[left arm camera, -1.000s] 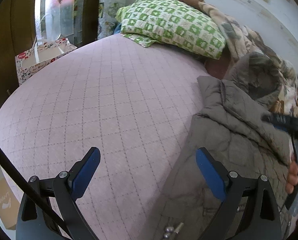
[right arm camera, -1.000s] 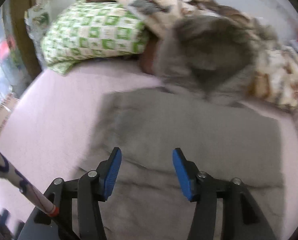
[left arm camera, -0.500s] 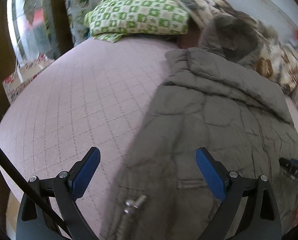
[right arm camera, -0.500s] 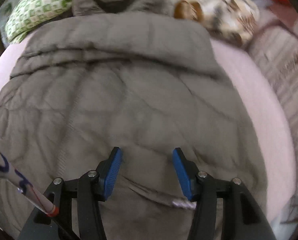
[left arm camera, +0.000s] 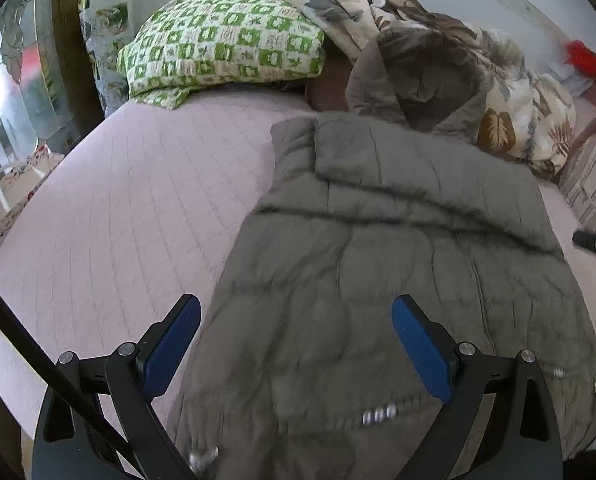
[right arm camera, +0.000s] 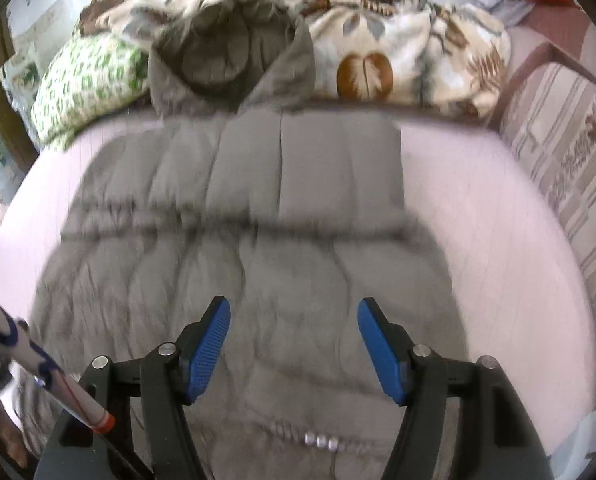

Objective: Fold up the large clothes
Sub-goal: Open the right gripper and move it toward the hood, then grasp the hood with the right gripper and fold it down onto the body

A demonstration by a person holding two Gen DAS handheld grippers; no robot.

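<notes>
A grey quilted hooded jacket (left arm camera: 386,264) (right arm camera: 257,232) lies flat on the pink quilted bed (left arm camera: 137,200) (right arm camera: 478,216), its fur-trimmed hood (right arm camera: 225,52) up against the bedding at the far side. A sleeve is folded across its upper part. My left gripper (left arm camera: 295,340) hovers open over the jacket's left edge, nothing between its blue pads. My right gripper (right arm camera: 293,346) hangs above the jacket's lower middle; its jaws are opening and hold nothing. Metal snaps (right arm camera: 318,440) glint near the hem.
A green checked pillow (left arm camera: 225,48) and a leaf-print blanket (right arm camera: 410,40) are piled at the bed's far side. A striped cushion (right arm camera: 570,168) flanks the right edge. A gift bag (left arm camera: 13,188) stands beside the bed on the left. Bare pink sheet lies left of the jacket.
Both grippers have swept to the right, bringing the whole jacket into view. The right gripper's jaws stand wider than before. The left gripper stays open.
</notes>
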